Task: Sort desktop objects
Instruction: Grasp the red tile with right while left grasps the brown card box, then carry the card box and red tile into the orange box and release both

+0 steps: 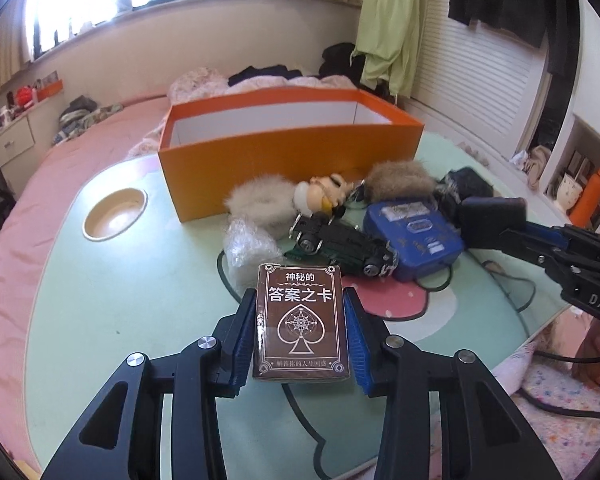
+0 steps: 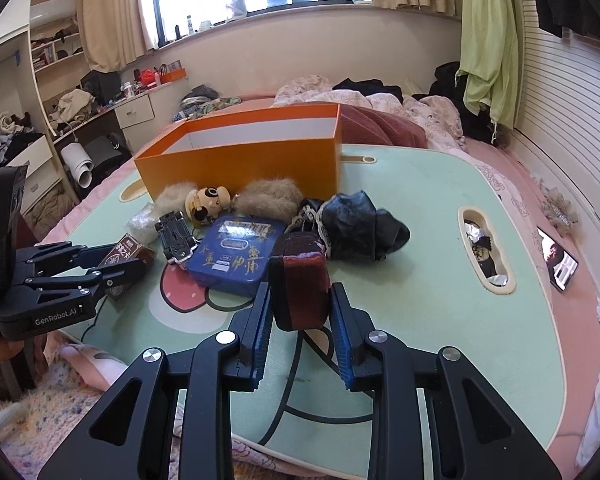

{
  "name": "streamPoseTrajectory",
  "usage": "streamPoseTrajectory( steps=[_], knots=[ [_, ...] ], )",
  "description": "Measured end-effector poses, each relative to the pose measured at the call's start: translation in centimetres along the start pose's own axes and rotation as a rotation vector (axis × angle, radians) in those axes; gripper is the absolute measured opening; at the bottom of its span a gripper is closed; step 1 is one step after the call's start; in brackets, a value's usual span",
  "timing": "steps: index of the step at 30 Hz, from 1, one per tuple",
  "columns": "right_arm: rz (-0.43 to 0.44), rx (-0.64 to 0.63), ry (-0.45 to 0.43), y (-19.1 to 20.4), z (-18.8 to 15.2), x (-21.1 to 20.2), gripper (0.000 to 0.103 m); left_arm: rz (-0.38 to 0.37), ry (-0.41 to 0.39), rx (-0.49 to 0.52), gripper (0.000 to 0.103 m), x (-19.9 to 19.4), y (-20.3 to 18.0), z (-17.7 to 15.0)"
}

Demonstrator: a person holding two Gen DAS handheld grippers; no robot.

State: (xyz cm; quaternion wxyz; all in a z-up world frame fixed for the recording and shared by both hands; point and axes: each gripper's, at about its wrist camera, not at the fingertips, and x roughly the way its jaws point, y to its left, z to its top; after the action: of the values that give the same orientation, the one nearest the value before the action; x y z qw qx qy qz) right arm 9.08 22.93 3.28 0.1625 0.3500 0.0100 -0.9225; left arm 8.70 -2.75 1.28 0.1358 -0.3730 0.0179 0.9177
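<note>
Fingers of my left gripper clamp the card deck; my right gripper pinches a dark block. Both picks look made, I judge. Next, lift both over the orange box.

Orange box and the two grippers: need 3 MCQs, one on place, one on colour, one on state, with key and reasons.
1. Where is the orange box?
A. Behind the clutter
B. In front of the left gripper
C. On the floor

2. What colour is the flat tin?
A. Red
B. Blue
C. Green

3. What does the left gripper hold?
A. Nothing
B. The toy car
C. The brown card box

Answers:
1 A, the furry items and the figurine lie in front of it.
2 B, its lid is blue with gold writing.
3 C, the card box sits clamped between both pads.
</note>
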Motion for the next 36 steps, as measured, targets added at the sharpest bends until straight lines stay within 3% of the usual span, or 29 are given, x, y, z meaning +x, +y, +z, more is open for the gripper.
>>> streamPoseTrajectory(
  steps=[4,8,9,12,16,19,22,23,24,26,29,33,36],
  knots=[
    [0.017,-0.004,-0.026,0.1,1.4,-1.0,0.029,-0.021,-0.045,0.022,0.04,-1.6,-0.4,2.2],
    [0.03,0.006,-0.034,-0.3,4.2,-1.2,0.027,-0.008,-0.092,0.044,0.04,-2.3,-0.2,6.4],
    [0.033,0.007,-0.036,-0.3,4.9,-1.1,0.022,-0.008,-0.099,0.042,0.04,-2.2,0.0,7.4],
    [0.022,0.001,-0.058,-0.3,8.0,-0.7,0.019,0.005,-0.12,0.03,0.04,-1.6,0.7,10.8],
    [0.023,-0.007,0.004,-0.8,10.6,1.4,0.019,0.009,-0.122,0.013,0.04,-0.8,0.8,12.0],
    [0.079,0.01,0.013,-2.0,9.3,1.2,0.023,-0.022,-0.113,0.01,0.04,-0.7,0.4,10.4],
    [0.09,-0.016,-0.014,-2.7,6.7,-0.4,0.039,-0.015,-0.093,0.016,0.04,-0.6,0.1,8.5],
    [0.086,-0.037,-0.025,-3.1,5.4,-1.3,0.05,-0.018,-0.089,0.01,0.04,-0.6,0.1,8.0],
    [0.087,-0.047,-0.029,-3.3,4.8,-1.8,0.067,-0.026,-0.085,-0.003,0.04,-0.7,0.2,7.5],
    [0.104,-0.058,-0.038,-4.0,2.8,-3.1,0.084,-0.041,-0.085,-0.021,0.04,-1.1,0.4,6.7],
    [0.111,-0.054,-0.015,-4.2,0.2,-3.8,0.085,-0.047,-0.095,-0.031,0.04,-1.7,0.0,6.1],
    [-0.015,-0.082,-0.014,-2.7,-2.5,-2.7,0.085,-0.061,-0.097,-0.023,0.04,-2.0,-0.4,6.0],
    [-0.041,-0.112,0.016,-2.2,-3.6,-0.7,0.086,-0.069,-0.101,-0.02,0.04,-2.4,-0.5,5.9]
  ],
)
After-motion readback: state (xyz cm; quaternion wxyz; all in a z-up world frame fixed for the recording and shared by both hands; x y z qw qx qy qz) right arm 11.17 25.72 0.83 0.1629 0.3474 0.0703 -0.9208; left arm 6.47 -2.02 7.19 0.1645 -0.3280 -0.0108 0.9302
